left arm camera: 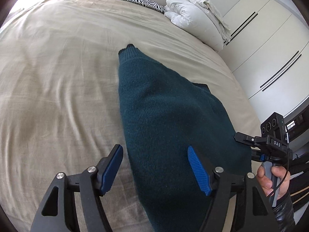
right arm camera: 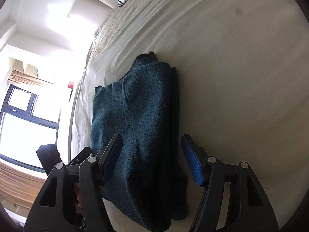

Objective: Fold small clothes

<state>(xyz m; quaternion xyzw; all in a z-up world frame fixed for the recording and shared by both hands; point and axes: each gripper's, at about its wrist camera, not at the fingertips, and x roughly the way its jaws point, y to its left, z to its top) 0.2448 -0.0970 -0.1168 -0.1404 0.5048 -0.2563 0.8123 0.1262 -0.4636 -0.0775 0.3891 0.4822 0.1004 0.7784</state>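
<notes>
Left wrist view: beige bed sheet (left arm camera: 58,77) fills the left, then left gripper (left arm camera: 155,168) with jaws wide, nothing pinched; dark teal knit garment (left arm camera: 158,116) lies flat on the sheet, running from a narrow cuff-like end far off down to between and under the blue pads (left arm camera: 199,172). Fabric passes under the right pad, left pad sits over bare sheet. Further right a white duvet (left arm camera: 195,17) is bunched near the headboard, and a hand (left arm camera: 274,179) holds the other tool's grip. Right wrist view: window at left, then right gripper (right arm camera: 152,158), jaws apart, not clamping; garment folded into layers directly ahead and between the fingers, its thick stacked edge nearer the right pad. Likely both tools have let go so the fold rests; task looks partway done.
</notes>
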